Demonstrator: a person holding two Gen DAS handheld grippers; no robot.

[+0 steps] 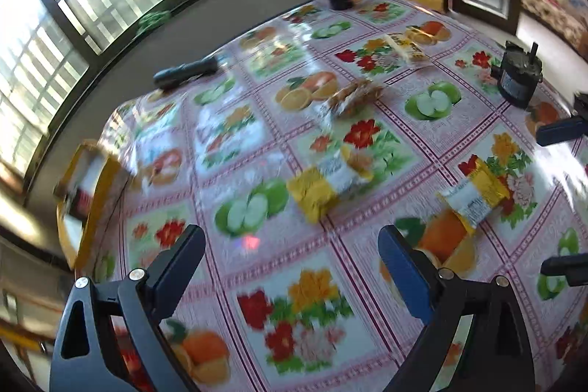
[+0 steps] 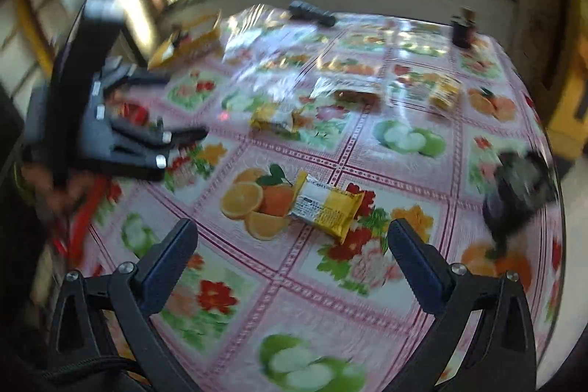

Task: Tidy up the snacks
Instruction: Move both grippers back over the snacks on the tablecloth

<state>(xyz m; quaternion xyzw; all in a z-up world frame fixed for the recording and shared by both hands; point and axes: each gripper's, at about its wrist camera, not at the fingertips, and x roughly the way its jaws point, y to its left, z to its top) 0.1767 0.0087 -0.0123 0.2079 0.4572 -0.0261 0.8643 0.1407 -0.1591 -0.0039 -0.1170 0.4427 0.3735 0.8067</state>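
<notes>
Four snack packets are scattered on the fruit-print tablecloth (image 1: pixel 367 281), none grabbed. Both grippers hover over the table with fingers spread wide and nothing between them. The right gripper (image 2: pixel 293 237) sits just short of a yellow-and-white packet (image 2: pixel 325 207) lying on the orange print. The left gripper (image 1: pixel 291 245) faces another yellow packet (image 1: pixel 328 182), with a brownish snack bag (image 1: pixel 351 99) and a far yellow packet (image 1: pixel 404 47) beyond (everything's motion-blurred). A yellow box (image 1: pixel 90 186) sits at the table's left edge.

Bare cloth before the yellow packet (image 2: pixel 325 208) – dark jar (image 2: pixel 514 204) rightward
</notes>
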